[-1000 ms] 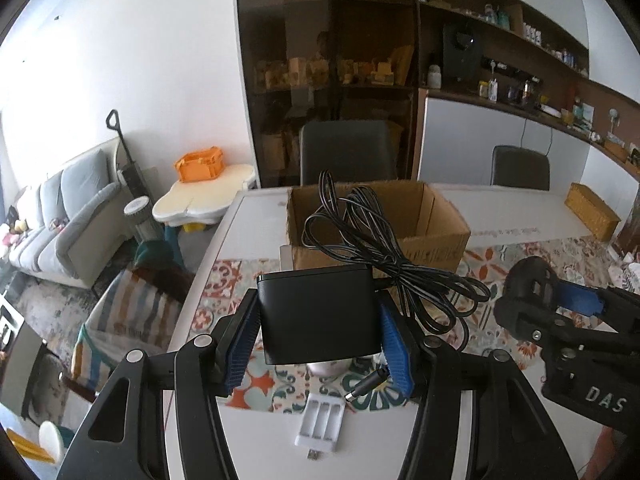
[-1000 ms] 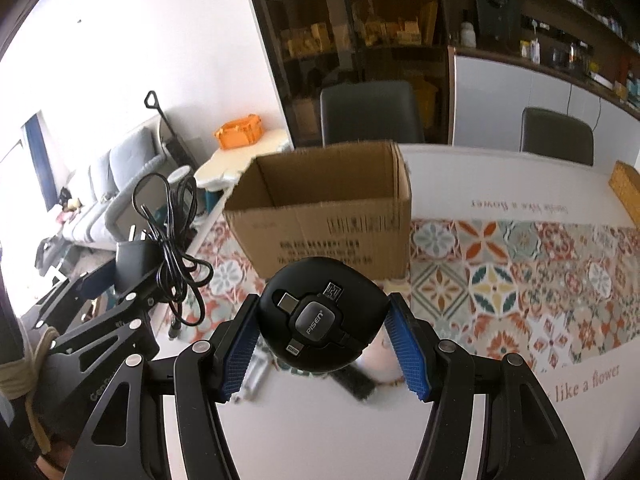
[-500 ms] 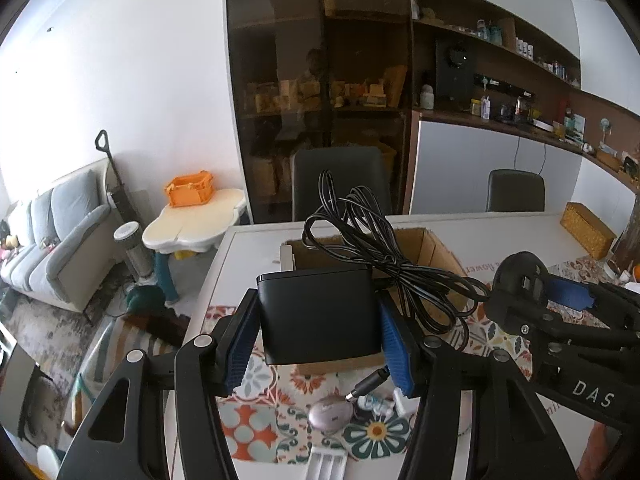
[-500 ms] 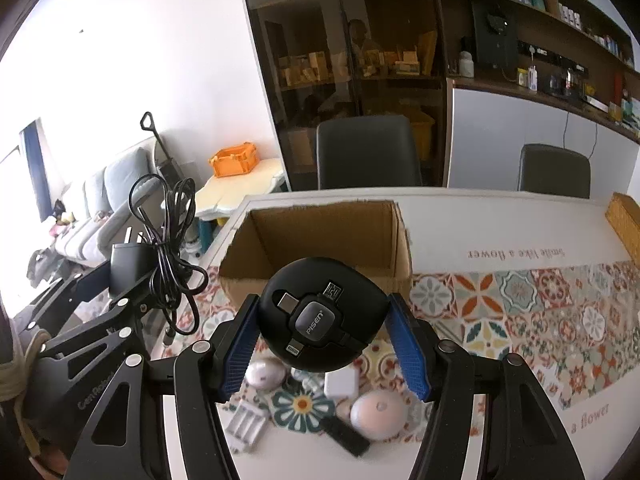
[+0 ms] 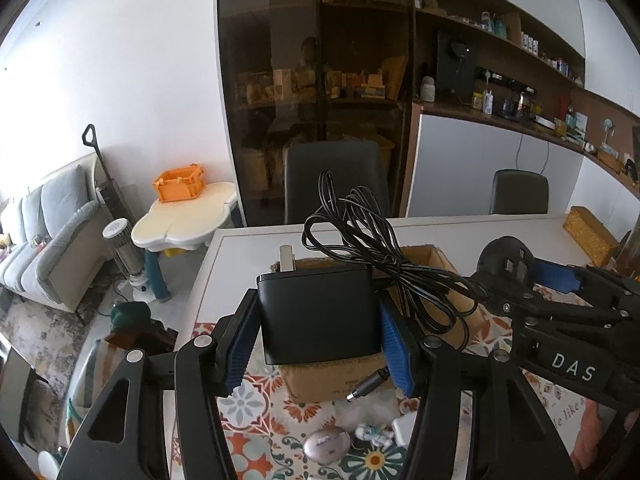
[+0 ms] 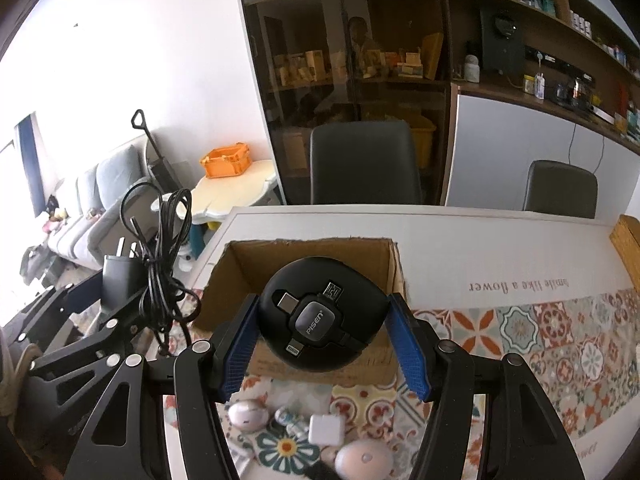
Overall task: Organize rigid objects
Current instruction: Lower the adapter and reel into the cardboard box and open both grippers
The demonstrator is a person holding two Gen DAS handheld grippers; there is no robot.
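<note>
My left gripper is shut on a black power adapter whose coiled black cable hangs over its top. It is held above the near side of an open cardboard box. My right gripper is shut on a round black PISEN cable reel, held above the same box. The left gripper with the adapter shows at the left of the right wrist view. The right gripper with the reel shows at the right of the left wrist view.
Small items lie on the patterned table mat in front of the box: a pale oval mouse, a white charger cube, a pinkish round device and a small figure. Chairs stand behind the table.
Both grippers have risen and drawn back with their loads, so the box sits lower in view and more of the small items in front of it show. Neither grip has changed.
</note>
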